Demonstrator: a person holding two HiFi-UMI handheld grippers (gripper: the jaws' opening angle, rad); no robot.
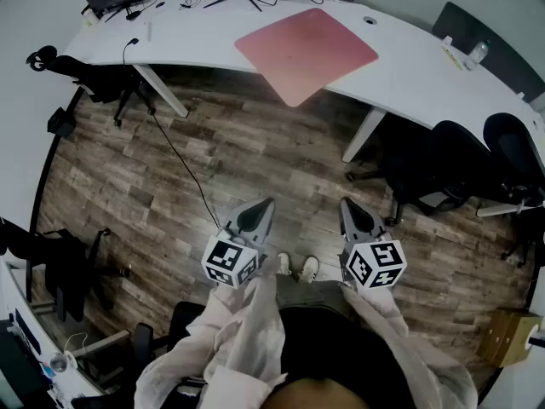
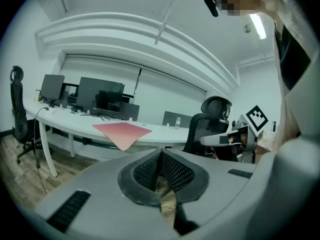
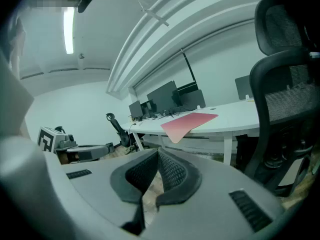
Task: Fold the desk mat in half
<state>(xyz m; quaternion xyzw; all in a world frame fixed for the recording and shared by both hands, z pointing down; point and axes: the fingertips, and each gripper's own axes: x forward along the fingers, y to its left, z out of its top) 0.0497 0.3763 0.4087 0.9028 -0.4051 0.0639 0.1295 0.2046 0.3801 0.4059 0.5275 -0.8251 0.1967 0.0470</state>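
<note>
the left gripper [image 1: 264, 204] is pressed together, empty, over the floor [image 1: 170, 169], well apart from the surface [image 1: 213, 54]. the pink mat [image 1: 306, 51] lies unfolded there, one corner hanging over the near edge. the right gripper [image 1: 349, 204] is pressed together too. folding seems not begun; next calls for approaching, spreading the jaws, pinching a mat edge.

Curved white desk [image 1: 409, 66], pink mat [image 1: 305, 51] flat on it, one corner over the front edge, monitors [image 2: 100, 95] at the back
</note>
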